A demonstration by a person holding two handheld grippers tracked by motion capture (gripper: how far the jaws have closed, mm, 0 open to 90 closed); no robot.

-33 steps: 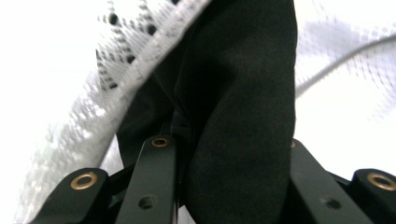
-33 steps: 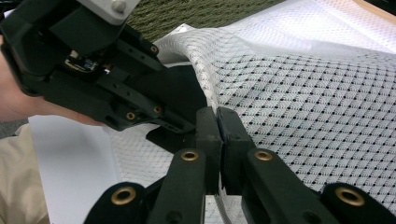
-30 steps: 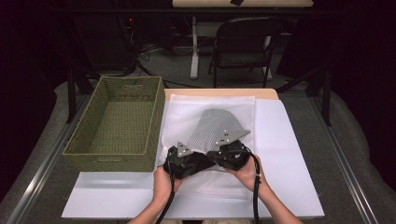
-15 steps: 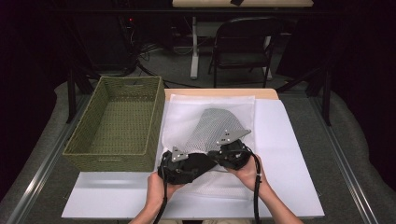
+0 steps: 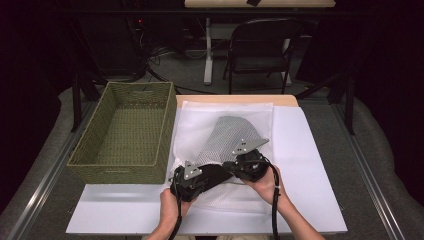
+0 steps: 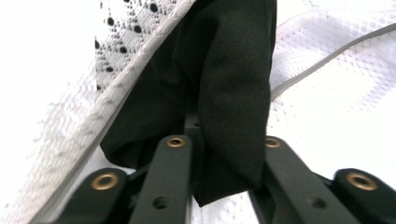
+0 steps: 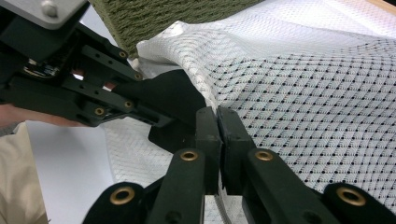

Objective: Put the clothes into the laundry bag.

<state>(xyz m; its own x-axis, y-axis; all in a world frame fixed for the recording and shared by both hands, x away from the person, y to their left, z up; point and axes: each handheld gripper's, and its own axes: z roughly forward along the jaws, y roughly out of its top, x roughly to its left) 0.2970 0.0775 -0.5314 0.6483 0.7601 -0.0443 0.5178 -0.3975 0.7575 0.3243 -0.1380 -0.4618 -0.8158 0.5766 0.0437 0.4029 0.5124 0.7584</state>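
Note:
A white mesh bag lies flat on the white-covered table, and a grey dotted shape shows through it. A black cloth sticks out of the bag's near opening. My left gripper has just been closing, and the black cloth is pinched between its jaws. My right gripper is shut on the bag's hem beside it. In the right gripper view its jaws clamp the mesh edge, with the left gripper and the black cloth close on the left.
A green woven basket stands empty left of the bag, its corner close to both grippers. A white sheet covers the table. A folding chair stands beyond the far edge.
My left gripper has shifted slightly toward the near edge and its hold on the black cloth has been retaken. The right gripper has stayed put on the bag's hem.

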